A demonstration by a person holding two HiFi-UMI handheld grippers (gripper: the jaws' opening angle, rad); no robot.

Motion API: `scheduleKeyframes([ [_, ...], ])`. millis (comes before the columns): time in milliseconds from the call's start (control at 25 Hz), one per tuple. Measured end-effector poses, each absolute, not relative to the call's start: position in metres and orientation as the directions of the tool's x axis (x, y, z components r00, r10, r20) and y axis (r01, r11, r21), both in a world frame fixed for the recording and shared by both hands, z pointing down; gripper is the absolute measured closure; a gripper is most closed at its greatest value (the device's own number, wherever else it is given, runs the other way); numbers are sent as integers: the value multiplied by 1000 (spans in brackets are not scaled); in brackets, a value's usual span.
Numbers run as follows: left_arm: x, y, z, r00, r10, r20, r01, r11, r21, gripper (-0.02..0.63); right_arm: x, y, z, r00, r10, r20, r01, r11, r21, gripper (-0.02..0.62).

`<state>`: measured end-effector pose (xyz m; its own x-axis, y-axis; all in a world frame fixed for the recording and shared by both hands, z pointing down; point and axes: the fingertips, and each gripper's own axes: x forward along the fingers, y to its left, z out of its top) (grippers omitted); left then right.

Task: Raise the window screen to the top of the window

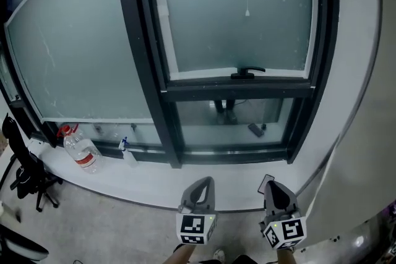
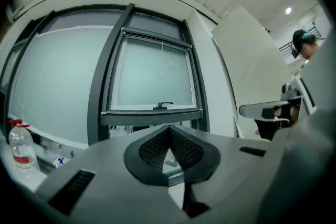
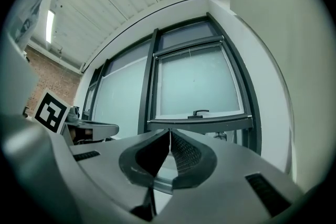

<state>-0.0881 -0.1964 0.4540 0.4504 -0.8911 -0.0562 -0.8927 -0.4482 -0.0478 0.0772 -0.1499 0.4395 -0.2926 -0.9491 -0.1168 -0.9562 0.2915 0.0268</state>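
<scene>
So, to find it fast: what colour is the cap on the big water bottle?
Red. The bottle cap shows best in the head view.

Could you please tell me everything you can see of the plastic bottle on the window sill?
The plastic bottle is clear, with a red cap and a red-and-white label around its middle. It stands upright on the white sill at the far left, below the large frosted pane, touching nothing but the sill. A small spray bottle stands apart to its right.
</scene>
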Motion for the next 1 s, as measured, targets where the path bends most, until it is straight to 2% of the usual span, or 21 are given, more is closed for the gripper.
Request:
scheduleKeyframes([
  [360, -76, -88, 452, 412, -909, -62, -911, -409, -60, 604, 100, -40, 450, -300, -946, -119, -953, 303, -7, 589],
  [640, -56, 20, 459, 388, -921, -27, -921, -388, -31, 604, 93, 58, 460, -396, -918, -32, -917, 394, 55, 589],
  [1000, -57, 89, 450, 372, -927, -36, -928, -372, 0, 604, 85, 130, 448, -428, -903, -28, -902, 425, 76, 589],
])
